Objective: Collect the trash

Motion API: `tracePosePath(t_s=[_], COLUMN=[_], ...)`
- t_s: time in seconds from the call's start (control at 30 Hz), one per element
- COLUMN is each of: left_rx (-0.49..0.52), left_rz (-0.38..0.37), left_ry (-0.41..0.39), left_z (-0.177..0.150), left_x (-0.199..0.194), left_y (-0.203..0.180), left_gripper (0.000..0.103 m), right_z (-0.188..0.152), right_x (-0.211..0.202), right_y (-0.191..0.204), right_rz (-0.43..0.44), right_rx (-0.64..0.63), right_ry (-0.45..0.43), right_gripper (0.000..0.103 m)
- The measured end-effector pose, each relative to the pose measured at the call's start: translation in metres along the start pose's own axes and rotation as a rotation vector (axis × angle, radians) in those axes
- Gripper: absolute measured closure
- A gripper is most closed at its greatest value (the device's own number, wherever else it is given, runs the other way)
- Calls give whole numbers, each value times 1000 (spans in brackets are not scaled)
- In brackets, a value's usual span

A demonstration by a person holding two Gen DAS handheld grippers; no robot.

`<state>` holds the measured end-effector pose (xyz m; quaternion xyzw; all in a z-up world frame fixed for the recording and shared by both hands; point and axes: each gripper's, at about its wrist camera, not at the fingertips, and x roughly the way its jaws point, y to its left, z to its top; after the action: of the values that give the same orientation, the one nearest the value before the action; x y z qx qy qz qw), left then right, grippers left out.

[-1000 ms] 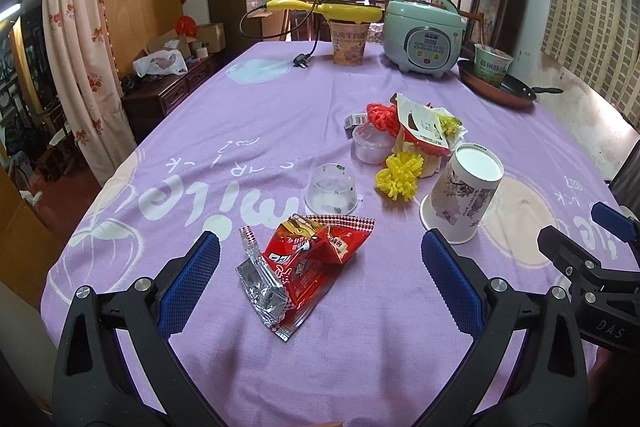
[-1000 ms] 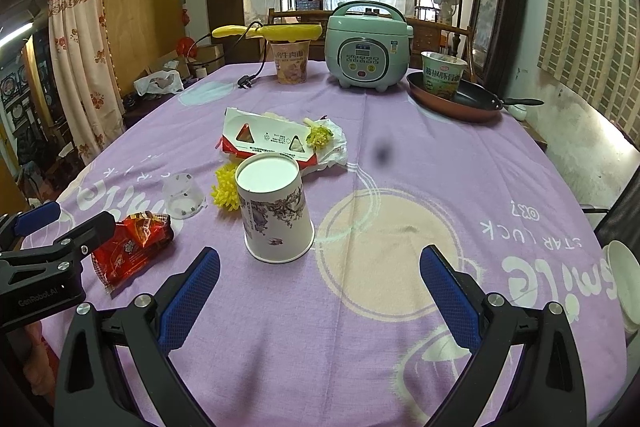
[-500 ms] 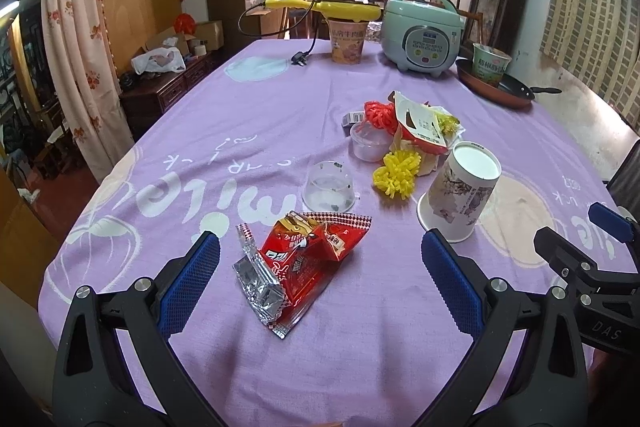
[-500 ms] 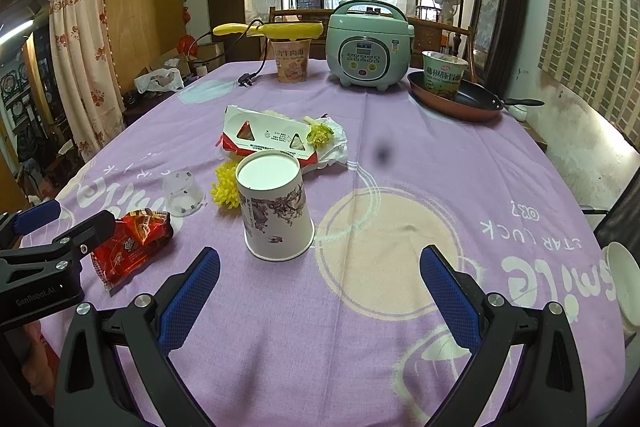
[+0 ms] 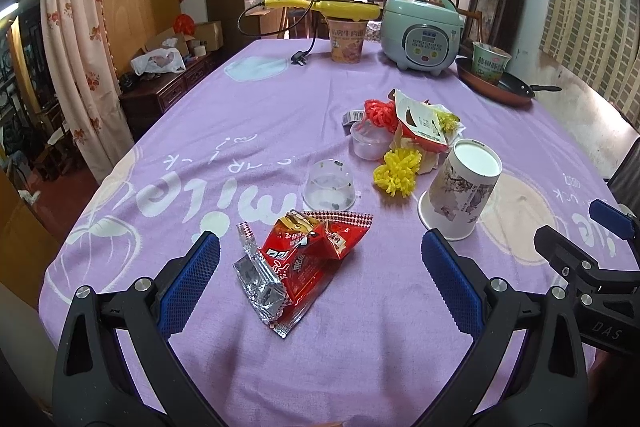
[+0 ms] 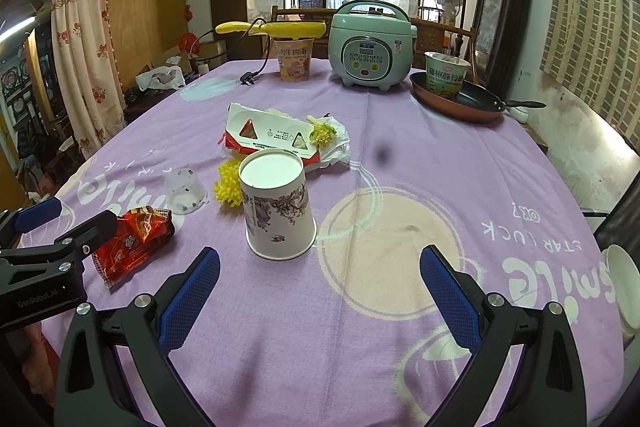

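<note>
Holding both grippers, left point(image 5: 320, 267) and right point(image 6: 320, 275), wide open, we are facing a red wrapper point(image 5: 308, 255), an upturned cup point(image 6: 276, 203), "STAR LUCK" cloth point(image 6: 440, 155).

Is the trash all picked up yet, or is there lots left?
Nothing looks collected yet. Both hand-held grippers, left and right, are open and empty. The red snack wrapper, upside-down paper cup, clear plastic cup and yellow scraps all lie on the table.
</note>
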<state>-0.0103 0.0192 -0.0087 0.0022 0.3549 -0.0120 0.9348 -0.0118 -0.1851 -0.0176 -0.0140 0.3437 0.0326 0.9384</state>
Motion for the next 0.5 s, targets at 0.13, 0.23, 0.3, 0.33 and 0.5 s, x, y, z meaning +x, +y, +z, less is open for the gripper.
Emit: tracePosePath(t_s=[0.13, 0.23, 0.3, 0.33, 0.5], left_rx=[3, 14, 12, 9, 37], left_rz=[8, 33, 29, 22, -43], left_ry=[-21, -71, -87, -77, 40], left_z=[0, -2, -5, -6, -14], left_x=[-1, -4, -5, -3, 14], left_y=[0, 1, 6, 8, 17], left_gripper=[6, 6, 6, 6, 6], right_z=[0, 0, -1, -1, -2], right_x=[0, 1, 3, 4, 13], right_y=[0, -1, -2, -2, -7], right_rz=[-1, -15, -34, -36, 13], right_rx=[-1, -6, -26, -34, -56], right_ry=[0, 3, 4, 5, 46], right_gripper=[5, 5, 5, 5, 5])
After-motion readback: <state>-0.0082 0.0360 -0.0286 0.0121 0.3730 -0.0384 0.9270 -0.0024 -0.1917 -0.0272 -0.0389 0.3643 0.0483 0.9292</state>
